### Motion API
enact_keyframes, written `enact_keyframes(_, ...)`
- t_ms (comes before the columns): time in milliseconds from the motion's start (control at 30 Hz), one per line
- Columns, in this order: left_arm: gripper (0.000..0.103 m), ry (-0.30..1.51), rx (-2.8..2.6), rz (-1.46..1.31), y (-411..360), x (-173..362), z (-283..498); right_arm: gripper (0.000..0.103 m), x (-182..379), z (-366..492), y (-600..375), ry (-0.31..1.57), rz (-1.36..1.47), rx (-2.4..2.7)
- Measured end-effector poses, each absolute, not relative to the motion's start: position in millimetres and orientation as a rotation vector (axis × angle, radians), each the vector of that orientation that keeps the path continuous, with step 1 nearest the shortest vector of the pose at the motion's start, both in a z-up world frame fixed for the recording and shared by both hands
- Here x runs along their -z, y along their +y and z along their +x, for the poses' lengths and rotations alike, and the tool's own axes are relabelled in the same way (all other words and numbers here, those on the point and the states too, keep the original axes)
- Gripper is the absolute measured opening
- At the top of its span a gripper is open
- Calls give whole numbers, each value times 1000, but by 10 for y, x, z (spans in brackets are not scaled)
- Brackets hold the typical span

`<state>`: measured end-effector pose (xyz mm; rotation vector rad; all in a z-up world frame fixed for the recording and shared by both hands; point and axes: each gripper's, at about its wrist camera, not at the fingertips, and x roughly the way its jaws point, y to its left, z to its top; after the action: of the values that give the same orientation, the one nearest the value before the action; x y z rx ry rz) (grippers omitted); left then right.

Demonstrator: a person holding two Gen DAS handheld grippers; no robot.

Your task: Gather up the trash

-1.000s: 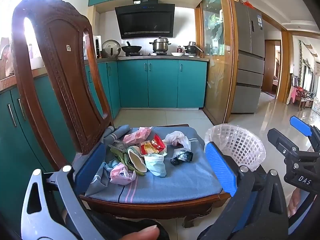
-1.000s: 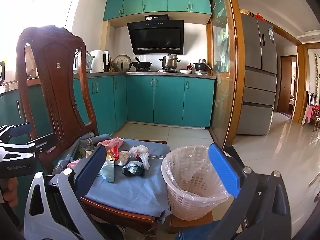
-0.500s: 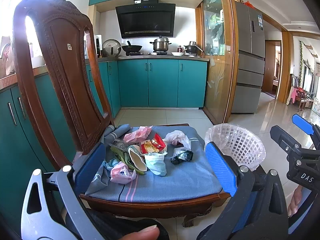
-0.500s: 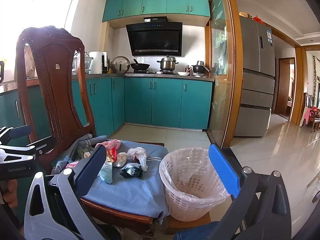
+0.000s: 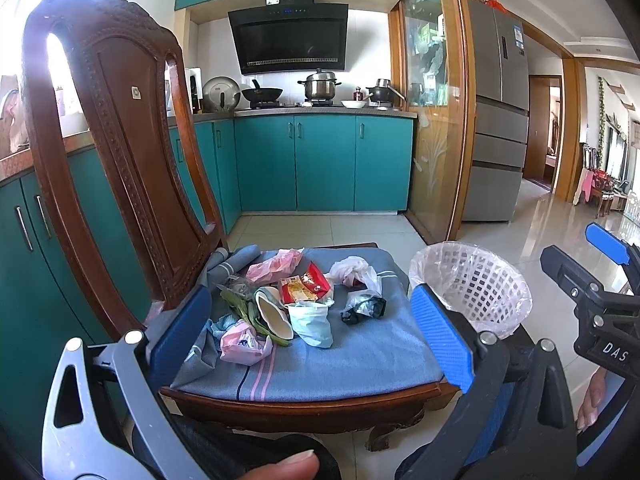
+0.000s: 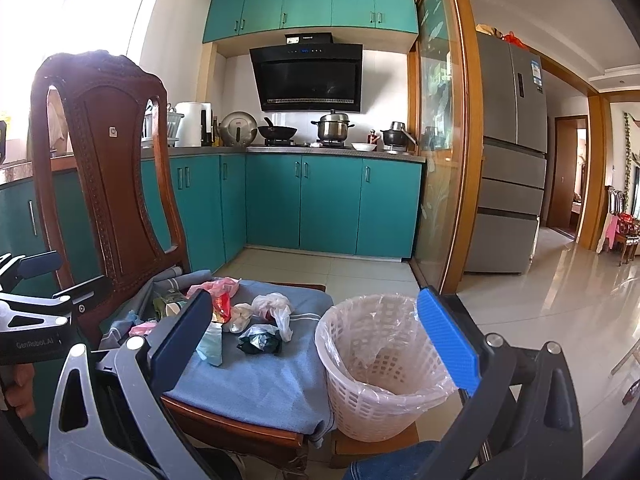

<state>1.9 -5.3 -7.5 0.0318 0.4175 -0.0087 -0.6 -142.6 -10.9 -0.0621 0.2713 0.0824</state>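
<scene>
A pile of trash lies on the blue-cushioned seat of a wooden chair (image 5: 120,152): pink bags (image 5: 242,344), a red snack wrapper (image 5: 306,286), a white plastic bag (image 5: 354,274), a dark crumpled bag (image 5: 364,308), a light blue mask (image 5: 314,322), a white peel-like piece (image 5: 274,316). A white lined basket (image 6: 380,364) stands right of the chair; it also shows in the left wrist view (image 5: 472,284). My left gripper (image 5: 312,334) is open and empty, short of the seat. My right gripper (image 6: 316,344) is open and empty, near the basket.
Teal kitchen cabinets (image 5: 324,164) and a stove with pots stand behind the chair. A glass door frame (image 5: 436,120) and a grey fridge (image 5: 496,120) are to the right. Tiled floor (image 6: 560,300) stretches right of the basket.
Both grippers have drifted only slightly; the right gripper view has dropped a little toward the basket. Nothing was picked up.
</scene>
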Motion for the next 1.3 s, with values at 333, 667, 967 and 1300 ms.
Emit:
enact_keyframes(333,100,431,6,36,-57,88,56,100,137,8,-1446,268,-59,-73)
enact_keyframes(667,100,434,6,38,-65,103,68,100,152,18,-1465,270,-58,-71)
enact_keyframes(967,100,446,7,40,-65,153,102,100,176,22,-1482,272,-57,-63)
enact_keyframes(1300,100,453,5,41,-68,184,117,100,183,36,-1476,273,-60,-55)
